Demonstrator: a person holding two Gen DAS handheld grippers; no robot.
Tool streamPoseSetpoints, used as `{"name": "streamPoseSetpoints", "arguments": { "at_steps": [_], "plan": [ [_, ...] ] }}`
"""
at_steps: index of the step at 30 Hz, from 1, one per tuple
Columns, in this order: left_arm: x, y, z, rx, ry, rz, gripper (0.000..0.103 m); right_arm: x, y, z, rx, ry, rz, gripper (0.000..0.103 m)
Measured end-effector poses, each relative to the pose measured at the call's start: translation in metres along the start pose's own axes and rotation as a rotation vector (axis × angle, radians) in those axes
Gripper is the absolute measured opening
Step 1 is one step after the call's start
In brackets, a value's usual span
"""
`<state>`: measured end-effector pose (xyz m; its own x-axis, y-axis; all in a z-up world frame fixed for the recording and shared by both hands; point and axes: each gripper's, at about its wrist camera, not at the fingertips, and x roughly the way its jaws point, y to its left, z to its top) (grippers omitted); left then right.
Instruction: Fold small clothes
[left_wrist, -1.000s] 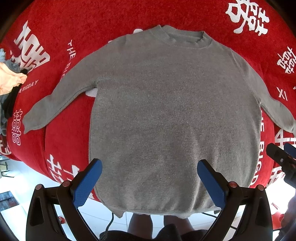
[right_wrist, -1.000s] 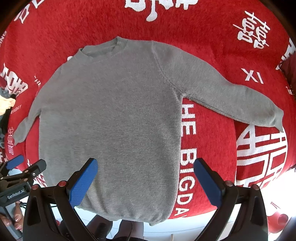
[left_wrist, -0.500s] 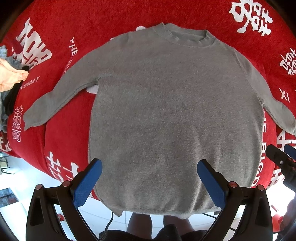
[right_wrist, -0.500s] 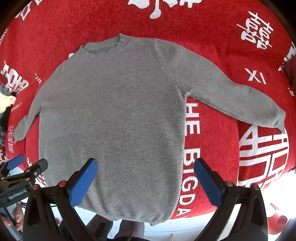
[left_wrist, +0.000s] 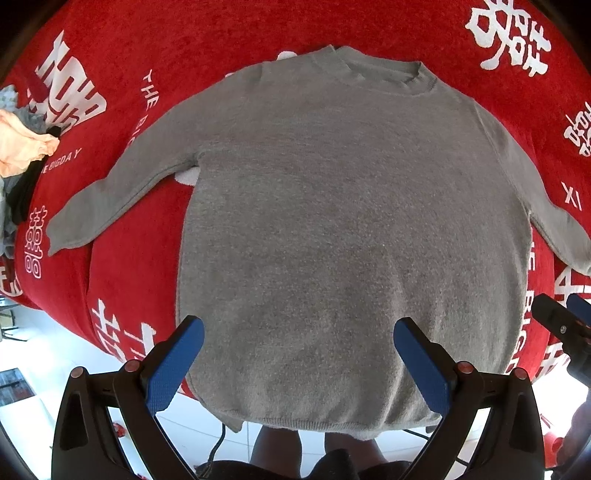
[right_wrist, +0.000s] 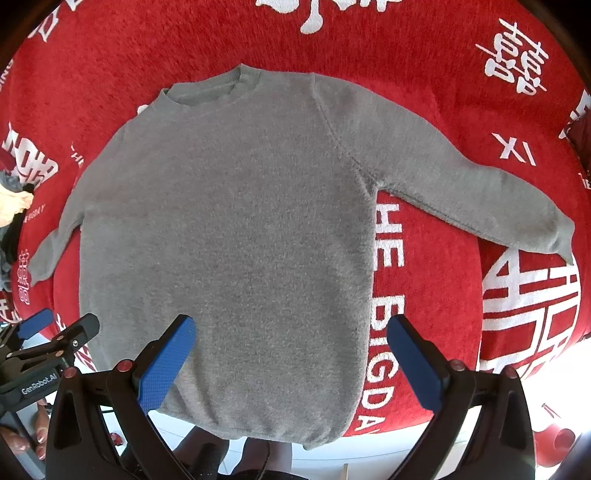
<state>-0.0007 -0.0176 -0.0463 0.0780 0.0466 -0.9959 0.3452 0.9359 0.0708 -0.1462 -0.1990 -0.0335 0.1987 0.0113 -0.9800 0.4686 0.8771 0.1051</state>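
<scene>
A small grey knit sweater (left_wrist: 351, 229) (right_wrist: 229, 221) lies flat and face up on a red cloth, collar away from me, both sleeves spread out to the sides and its hem hanging over the near edge. My left gripper (left_wrist: 297, 332) hovers open above the lower body of the sweater, blue pads wide apart, nothing between them. My right gripper (right_wrist: 290, 330) hovers open over the sweater's lower right side, also empty. The left sleeve cuff (left_wrist: 62, 236) lies at the far left; the right sleeve cuff (right_wrist: 554, 236) lies at the right.
The red cloth (right_wrist: 461, 74) with white lettering covers the whole surface. A heap of other clothes, peach, grey and black (left_wrist: 22, 147), sits at the left edge. White floor tiles (left_wrist: 33, 354) and a person's legs (left_wrist: 277, 443) show below the near edge.
Both grippers have drifted slightly, so the sweater sits a little lower and to the right in each view. Both stay open; the sweater has not moved.
</scene>
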Motion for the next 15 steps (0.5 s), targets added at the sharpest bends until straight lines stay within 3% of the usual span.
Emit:
{"name": "streamPoseSetpoints", "arguments": {
  "at_steps": [9,15],
  "plan": [
    [0.000,0.012,0.002,-0.034,-0.010,-0.013,0.103,0.004,0.006,0.004,-0.012,0.000,-0.005,0.103],
    [0.009,0.036,0.005,-0.108,0.013,-0.097,0.103,0.009,0.018,0.005,-0.023,0.007,-0.012,0.103]
  ]
}}
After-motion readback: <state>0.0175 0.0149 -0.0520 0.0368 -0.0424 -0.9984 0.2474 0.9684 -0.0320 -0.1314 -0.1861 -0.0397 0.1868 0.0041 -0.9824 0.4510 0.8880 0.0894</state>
